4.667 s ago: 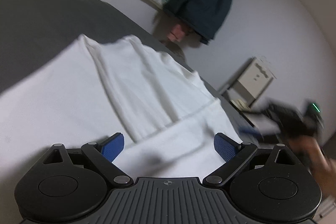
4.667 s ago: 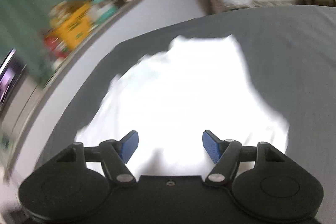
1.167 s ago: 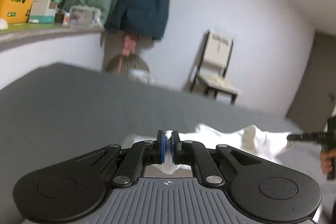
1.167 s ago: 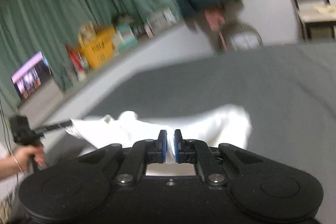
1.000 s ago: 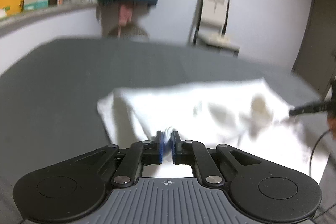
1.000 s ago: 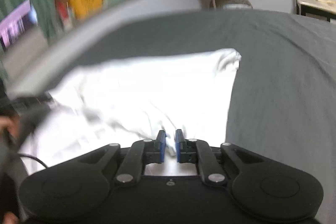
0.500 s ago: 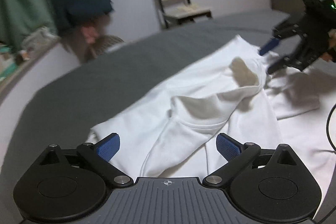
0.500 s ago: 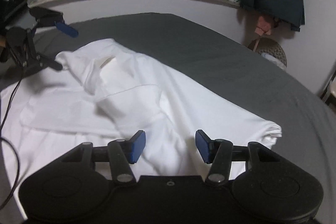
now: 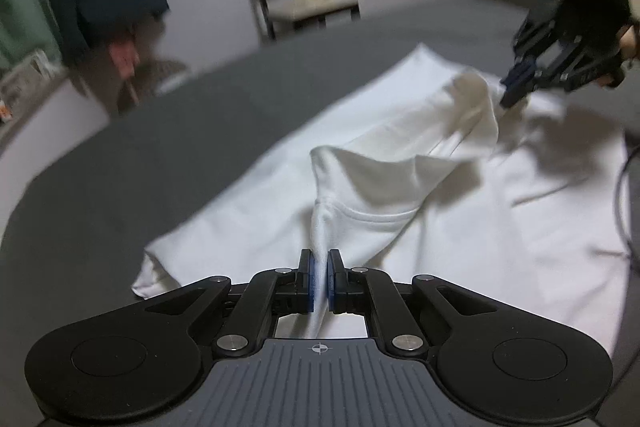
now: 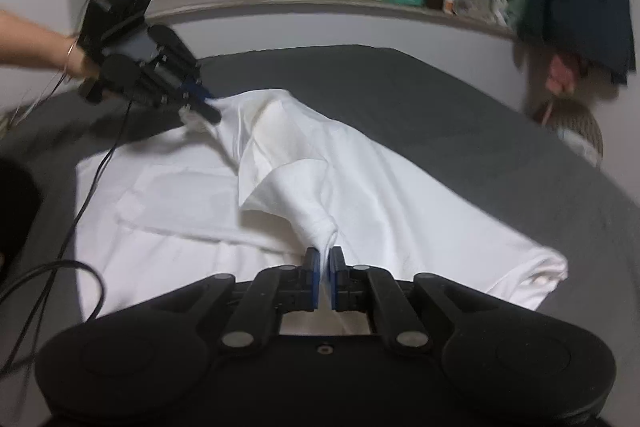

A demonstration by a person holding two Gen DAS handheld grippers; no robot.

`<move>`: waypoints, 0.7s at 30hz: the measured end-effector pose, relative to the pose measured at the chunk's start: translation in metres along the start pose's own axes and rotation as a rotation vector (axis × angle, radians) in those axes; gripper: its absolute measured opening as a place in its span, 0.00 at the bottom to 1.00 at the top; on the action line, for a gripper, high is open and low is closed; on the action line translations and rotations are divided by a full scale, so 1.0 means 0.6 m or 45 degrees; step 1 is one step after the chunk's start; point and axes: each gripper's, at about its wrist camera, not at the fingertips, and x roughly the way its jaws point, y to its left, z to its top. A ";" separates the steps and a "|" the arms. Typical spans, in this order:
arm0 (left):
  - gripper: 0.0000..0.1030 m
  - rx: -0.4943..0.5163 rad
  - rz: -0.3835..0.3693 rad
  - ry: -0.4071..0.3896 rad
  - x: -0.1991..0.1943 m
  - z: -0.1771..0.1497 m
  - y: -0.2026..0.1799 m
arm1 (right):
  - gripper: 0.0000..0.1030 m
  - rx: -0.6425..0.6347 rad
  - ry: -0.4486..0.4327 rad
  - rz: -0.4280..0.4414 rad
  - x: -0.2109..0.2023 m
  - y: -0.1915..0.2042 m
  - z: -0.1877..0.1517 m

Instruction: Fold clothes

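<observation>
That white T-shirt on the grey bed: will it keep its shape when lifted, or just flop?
Probably flop: the white T-shirt sags in soft folds between the left gripper and the right gripper, both pinching it. It looks thin and light, so likely easy to lift.

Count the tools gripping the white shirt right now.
2. The left tool pinches a raised fold of the shirt at one end; the right tool pinches a fold at the opposite end. No other tool shows.
</observation>
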 end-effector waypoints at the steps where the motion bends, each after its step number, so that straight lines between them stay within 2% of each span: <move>1: 0.06 -0.005 -0.005 -0.019 -0.015 -0.005 -0.005 | 0.06 -0.042 0.020 0.002 -0.004 0.009 -0.001; 5: 0.06 0.020 -0.029 0.072 -0.025 -0.043 -0.039 | 0.06 -0.114 0.167 0.057 0.023 0.034 -0.016; 8: 0.06 0.052 0.006 0.115 -0.021 -0.061 -0.055 | 0.07 -0.165 0.265 0.043 0.041 0.049 -0.031; 11: 0.07 0.053 0.040 0.118 -0.025 -0.063 -0.061 | 0.11 -0.151 0.264 0.067 0.031 0.052 -0.032; 13: 0.07 0.031 0.049 0.113 -0.034 -0.060 -0.059 | 0.13 -0.115 0.239 0.126 0.018 0.047 -0.026; 16: 0.07 -0.083 0.034 0.058 -0.046 -0.057 -0.037 | 0.20 0.009 0.097 0.276 -0.009 0.023 -0.018; 17: 0.09 -0.123 0.028 0.038 -0.050 -0.056 -0.030 | 0.27 0.062 0.044 0.301 -0.013 0.016 -0.014; 18: 0.16 -0.179 0.027 0.002 -0.055 -0.055 -0.021 | 0.34 0.116 -0.010 0.324 -0.016 0.009 -0.010; 19: 0.19 -0.237 0.031 -0.040 -0.059 -0.054 -0.014 | 0.38 0.166 -0.057 0.315 -0.015 0.002 -0.009; 21: 0.21 -0.343 0.034 -0.115 -0.062 -0.051 -0.003 | 0.41 0.270 -0.053 0.281 0.006 -0.008 -0.011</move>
